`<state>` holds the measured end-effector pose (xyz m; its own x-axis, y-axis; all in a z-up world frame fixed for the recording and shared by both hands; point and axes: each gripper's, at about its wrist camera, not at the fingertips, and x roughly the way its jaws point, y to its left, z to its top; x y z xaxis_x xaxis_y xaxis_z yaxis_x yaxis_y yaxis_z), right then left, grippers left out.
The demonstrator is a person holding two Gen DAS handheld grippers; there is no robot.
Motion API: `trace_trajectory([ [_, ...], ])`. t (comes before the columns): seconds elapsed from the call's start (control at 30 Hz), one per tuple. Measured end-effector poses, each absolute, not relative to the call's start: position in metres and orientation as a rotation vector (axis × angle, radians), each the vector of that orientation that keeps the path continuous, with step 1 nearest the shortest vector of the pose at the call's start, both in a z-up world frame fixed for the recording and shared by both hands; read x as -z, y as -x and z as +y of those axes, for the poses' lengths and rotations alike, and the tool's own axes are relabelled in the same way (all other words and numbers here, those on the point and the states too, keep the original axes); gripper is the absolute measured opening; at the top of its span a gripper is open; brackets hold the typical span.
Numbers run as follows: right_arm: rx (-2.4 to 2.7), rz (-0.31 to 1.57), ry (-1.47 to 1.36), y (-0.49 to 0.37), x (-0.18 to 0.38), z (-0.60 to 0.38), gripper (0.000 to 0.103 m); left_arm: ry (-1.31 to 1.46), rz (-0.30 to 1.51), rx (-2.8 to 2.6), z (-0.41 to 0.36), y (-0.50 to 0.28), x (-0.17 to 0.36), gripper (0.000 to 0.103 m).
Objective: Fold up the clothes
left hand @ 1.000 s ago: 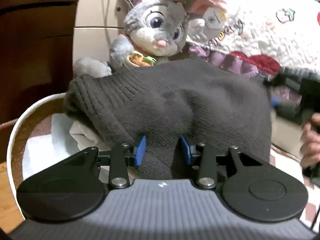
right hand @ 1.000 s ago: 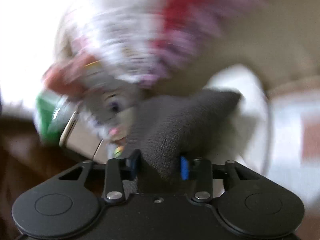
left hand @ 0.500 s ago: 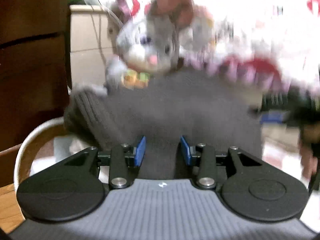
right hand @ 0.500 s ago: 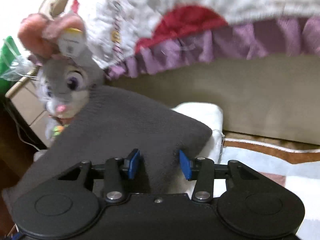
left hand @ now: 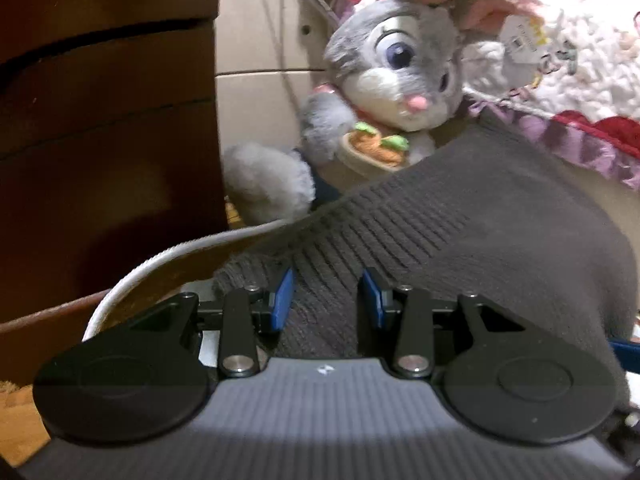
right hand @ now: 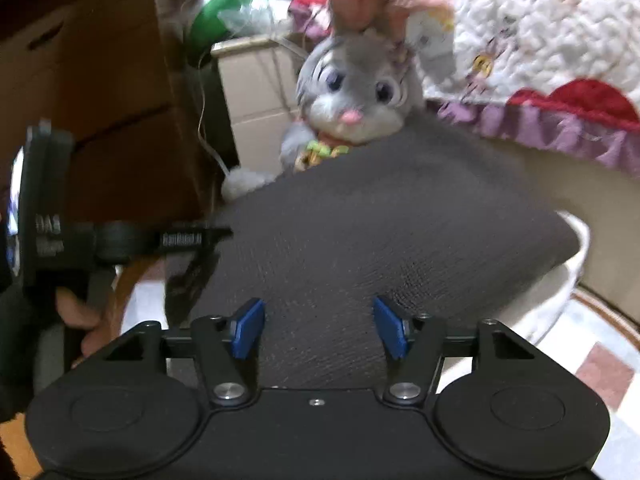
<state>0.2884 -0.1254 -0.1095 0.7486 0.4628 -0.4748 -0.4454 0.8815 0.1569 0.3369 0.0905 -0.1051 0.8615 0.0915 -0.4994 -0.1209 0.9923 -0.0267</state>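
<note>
A dark grey knit sweater (left hand: 500, 220) (right hand: 380, 220) hangs stretched in front of both cameras. My left gripper (left hand: 326, 292) is shut on its ribbed hem, with the fabric bunched between the blue pads. In the right wrist view that same gripper (right hand: 208, 240) shows at the left edge of the sweater, with a hand behind it. My right gripper (right hand: 318, 320) has its jaws opening. The sweater's near edge lies between the blue pads (right hand: 248, 328), which stand clear of the cloth on both sides.
A grey plush rabbit (left hand: 400, 64) (right hand: 352, 92) sits behind the sweater against a quilted bedspread (left hand: 580, 60) with a purple frill. Dark wooden furniture (left hand: 100, 140) fills the left, with a beige drawer unit (left hand: 260, 40) beside it. A white-rimmed mat (left hand: 160, 260) lies below.
The right jaws have spread wide and let go of the fold they pinched. The right view has rolled level. The left gripper shifted along with the sweater still in its grip.
</note>
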Motion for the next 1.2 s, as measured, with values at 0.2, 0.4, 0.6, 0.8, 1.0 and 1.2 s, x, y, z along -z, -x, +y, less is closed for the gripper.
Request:
trace_trajectory([
  [0.2,-0.489,0.566,0.032,-0.281,0.097,-0.118,0.074,0.043,0.525,-0.130,0.091,-0.329,0.103,0.040],
  [0.4,-0.535,0.795,-0.038,-0.226,0.114,-0.141,0.063,0.057,0.538,-0.163,0.090,-0.292,0.094,0.060],
  [0.6,-0.342,0.755,-0.154,-0.173,0.107,-0.194,0.065,0.057,0.619,-0.136,0.067,-0.250,0.097,0.064],
  [0.8,-0.281,0.675,-0.141,-0.143,0.082,-0.211,0.066,-0.060,0.679,-0.058,0.024,-0.201,0.086,0.093],
  [1.0,-0.267,0.658,-0.170,-0.122,0.074,-0.223,0.067,-0.206,0.690,0.026,-0.020,-0.141,0.090,0.096],
  [1.2,-0.217,0.670,-0.188,-0.101,0.066,-0.231,0.067,-0.194,0.671,0.066,-0.047,-0.098,0.071,0.102],
])
